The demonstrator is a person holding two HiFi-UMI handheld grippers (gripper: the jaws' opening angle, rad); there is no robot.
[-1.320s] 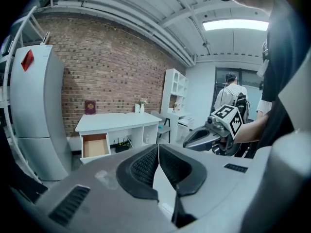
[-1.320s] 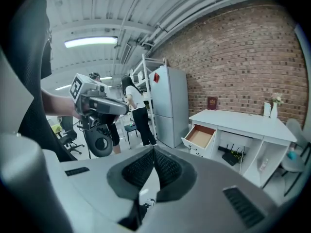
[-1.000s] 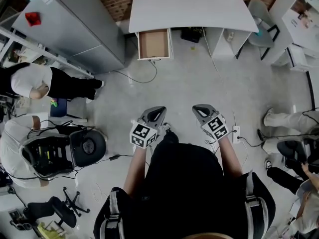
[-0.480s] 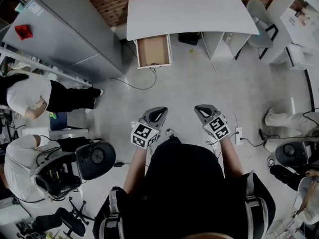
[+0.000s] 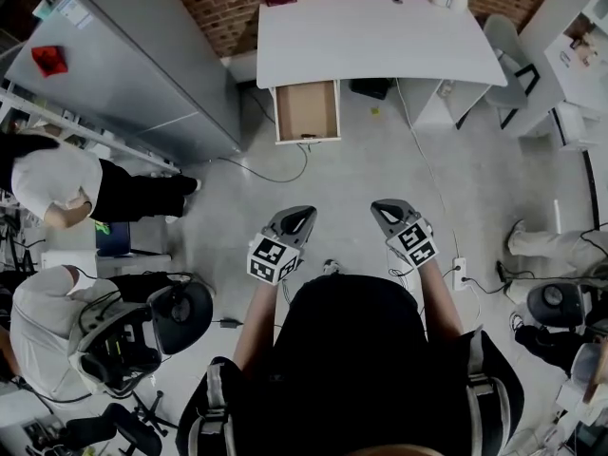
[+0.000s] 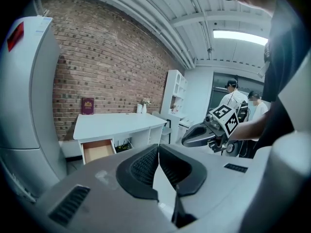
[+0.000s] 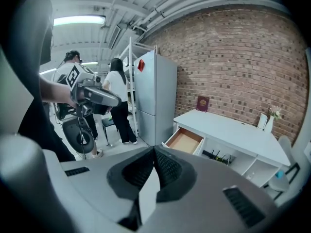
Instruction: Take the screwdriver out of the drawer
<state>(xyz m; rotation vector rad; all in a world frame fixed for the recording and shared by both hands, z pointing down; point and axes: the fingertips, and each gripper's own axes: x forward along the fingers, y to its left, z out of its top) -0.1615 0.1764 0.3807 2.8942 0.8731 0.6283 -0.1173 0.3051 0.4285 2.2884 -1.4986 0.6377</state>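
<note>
**Grey floor separates two closed, empty tongs from the open drawer**

Pale grey concrete floor [image 5: 351,188] stretches from the person to the far red brick wall [image 5: 218,3]. Held out over it, the left gripper [image 5: 302,214] has its black ribbed jaws pressed together with nothing between them. The right gripper [image 5: 382,207], near it, is closed and empty too. Both point forward and somewhat down and touch nothing.

Well apart from them, across bare floor, stands the white rectangular desk [image 5: 380,36] against the wall. The shallow light-brown wooden drawer [image 5: 307,112] is pulled out from the desk's left end, with its long side running toward the person. A tall grey metal cabinet [image 5: 123,65] stands to its left.

No screwdriver can be made out in any view. The drawer's inside looks plain brown from here, and it is too far off to tell what lies in it or which way a tool would point.

In the head view the drawer lies almost straight ahead of the left gripper and off to the left of the right one. The left hand therefore looks the nearer for the reach. Judging by the gap, most of the approach is yet to be made, and the jaws will need to open before any pick.
</note>
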